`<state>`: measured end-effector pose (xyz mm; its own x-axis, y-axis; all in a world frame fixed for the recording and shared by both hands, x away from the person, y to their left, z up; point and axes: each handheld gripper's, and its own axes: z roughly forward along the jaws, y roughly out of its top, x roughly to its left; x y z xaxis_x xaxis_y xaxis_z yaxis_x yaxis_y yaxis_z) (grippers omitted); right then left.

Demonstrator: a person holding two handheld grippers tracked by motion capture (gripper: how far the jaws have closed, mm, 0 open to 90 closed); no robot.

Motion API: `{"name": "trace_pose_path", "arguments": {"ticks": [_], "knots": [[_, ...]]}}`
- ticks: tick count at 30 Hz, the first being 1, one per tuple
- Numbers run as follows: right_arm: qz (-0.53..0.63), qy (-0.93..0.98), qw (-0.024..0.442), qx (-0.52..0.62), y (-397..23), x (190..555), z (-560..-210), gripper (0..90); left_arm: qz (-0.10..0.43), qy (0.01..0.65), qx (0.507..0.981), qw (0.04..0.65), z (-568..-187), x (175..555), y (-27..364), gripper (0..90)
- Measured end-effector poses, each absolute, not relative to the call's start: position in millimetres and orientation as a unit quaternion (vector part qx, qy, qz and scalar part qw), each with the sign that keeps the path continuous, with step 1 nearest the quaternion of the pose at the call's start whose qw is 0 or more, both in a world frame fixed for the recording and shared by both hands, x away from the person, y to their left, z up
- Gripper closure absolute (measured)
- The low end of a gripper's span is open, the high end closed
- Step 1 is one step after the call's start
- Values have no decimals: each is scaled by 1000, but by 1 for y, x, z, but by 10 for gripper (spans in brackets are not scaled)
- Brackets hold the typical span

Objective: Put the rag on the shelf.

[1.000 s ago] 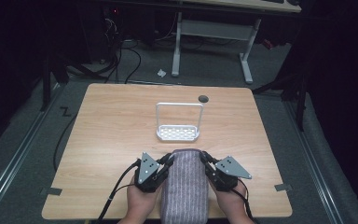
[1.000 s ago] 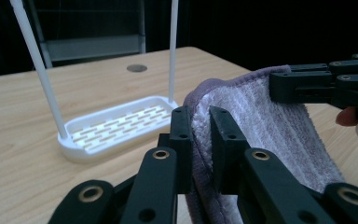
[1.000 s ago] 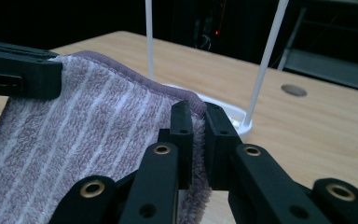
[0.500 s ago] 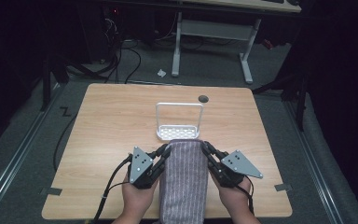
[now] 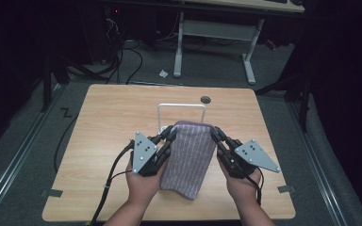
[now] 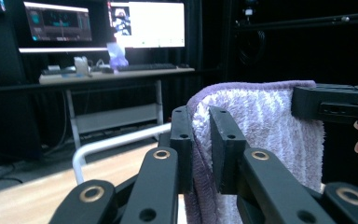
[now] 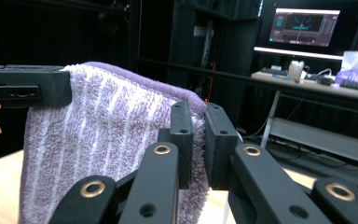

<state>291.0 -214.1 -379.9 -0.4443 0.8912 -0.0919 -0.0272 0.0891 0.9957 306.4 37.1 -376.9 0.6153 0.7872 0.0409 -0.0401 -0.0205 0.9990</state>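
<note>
Towel (image 5: 188, 157), purple with pale stripes, hangs stretched between the two grippers above the near half of the wooden table (image 5: 108, 122), its lower end trailing toward the person's side. At its left top corner the left gripper (image 5: 169, 135) pinches the cloth; the left gripper view shows the two black jaws closed on the fluffy edge (image 6: 203, 135), with only the fabric's thickness between them. That same view also catches the far gripper's black jaws (image 6: 333, 102) clamped on the opposite corner, and a fingertip beside them, which the high view cannot resolve. Just behind the towel's top edge stands a white wire rack (image 5: 181, 107); from above its upright loop rises beyond the cloth, while the left gripper view shows its rail (image 6: 116, 142) low beside the jaws. A small dark round spot (image 5: 206, 99) lies on the table farther back. At the right top corner the right gripper (image 5: 215, 134) holds the towel likewise, its jaws closed on the hem (image 7: 198, 140) in the right gripper view.
</note>
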Motion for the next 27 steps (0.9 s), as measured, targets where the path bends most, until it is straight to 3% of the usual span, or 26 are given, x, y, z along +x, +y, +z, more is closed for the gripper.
{"name": "trace_pose_path", "arguments": {"ticks": [27], "knots": [[597, 604, 420, 322, -206, 309, -328, 839, 361, 273, 620, 641, -337, 328, 43, 807]]}}
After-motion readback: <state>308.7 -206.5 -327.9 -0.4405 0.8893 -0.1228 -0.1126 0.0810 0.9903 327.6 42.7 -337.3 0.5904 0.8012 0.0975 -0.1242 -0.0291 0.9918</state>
